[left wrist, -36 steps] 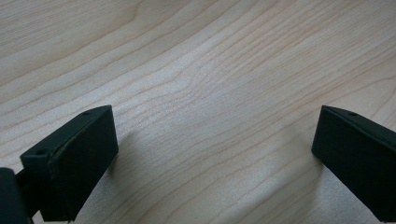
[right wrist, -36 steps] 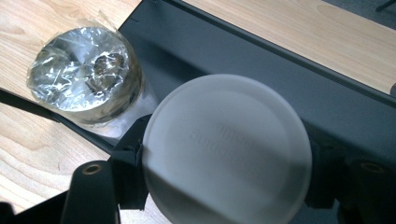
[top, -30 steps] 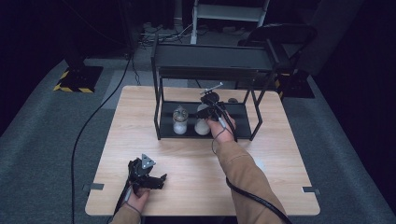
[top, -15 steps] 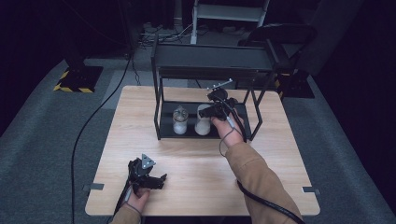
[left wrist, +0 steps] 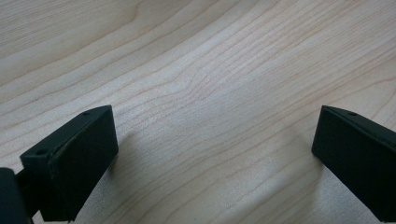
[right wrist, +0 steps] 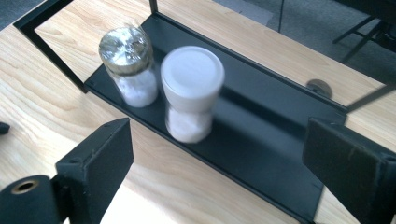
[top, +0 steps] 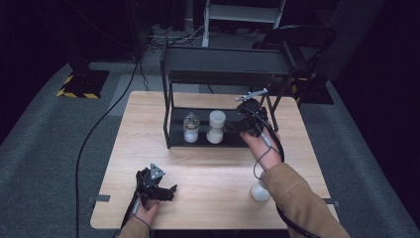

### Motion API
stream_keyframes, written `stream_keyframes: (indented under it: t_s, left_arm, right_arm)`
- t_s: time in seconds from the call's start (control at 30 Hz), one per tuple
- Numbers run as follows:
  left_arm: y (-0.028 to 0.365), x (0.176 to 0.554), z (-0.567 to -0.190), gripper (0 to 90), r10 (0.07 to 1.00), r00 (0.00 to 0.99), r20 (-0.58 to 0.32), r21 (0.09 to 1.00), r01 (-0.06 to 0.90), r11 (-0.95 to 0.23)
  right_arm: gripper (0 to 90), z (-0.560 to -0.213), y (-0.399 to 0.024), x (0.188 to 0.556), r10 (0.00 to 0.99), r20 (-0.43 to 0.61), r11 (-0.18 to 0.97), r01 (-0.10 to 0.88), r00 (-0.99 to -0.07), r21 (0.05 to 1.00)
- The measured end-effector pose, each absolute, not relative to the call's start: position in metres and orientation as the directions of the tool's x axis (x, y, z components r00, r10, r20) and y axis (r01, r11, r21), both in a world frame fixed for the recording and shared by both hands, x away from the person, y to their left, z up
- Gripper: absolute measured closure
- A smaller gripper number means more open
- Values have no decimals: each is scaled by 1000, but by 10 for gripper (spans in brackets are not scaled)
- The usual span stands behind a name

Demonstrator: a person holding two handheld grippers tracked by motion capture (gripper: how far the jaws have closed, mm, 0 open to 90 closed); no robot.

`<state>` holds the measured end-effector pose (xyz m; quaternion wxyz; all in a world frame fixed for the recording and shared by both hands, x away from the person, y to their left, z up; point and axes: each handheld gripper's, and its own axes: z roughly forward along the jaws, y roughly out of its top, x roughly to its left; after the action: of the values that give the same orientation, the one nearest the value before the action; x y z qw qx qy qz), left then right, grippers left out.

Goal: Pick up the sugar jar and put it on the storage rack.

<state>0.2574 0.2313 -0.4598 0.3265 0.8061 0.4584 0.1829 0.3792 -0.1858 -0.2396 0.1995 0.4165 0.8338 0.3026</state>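
A black two-shelf rack stands at the back of the wooden table. On its lower shelf a glass jar with a metallic lid stands beside a white-lidded shaker. My right gripper hovers just right of the shaker, apart from it. Its jaws have just been opening, and nothing is between them. My left gripper rests open on the table's front left, with only bare wood between its jaws.
A small white object sits on the table near the front right, partly behind the person's tan sleeve. A black cable runs over the grey floor at the left. A dark chair stands behind the rack.
The right gripper has let go of the white-lidded shaker on the lower shelf, opened and drawn back to the right and upward. The left gripper has stayed put.
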Motion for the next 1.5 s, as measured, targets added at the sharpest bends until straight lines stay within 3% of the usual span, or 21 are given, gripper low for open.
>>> stream_keyframes:
  t_s: [0.57,1.5]
  left_arm:
    - [231,258,-460,0,859,512,-5,693,621,-366]
    - [230,257,-459,0,860,510,-5,693,622,-365]
  right_arm:
    - [75,-236,-241,338,829,-48,424,570,-557,703]
    - [48,-260,-281,274,821,-66,434,544,-568,718]
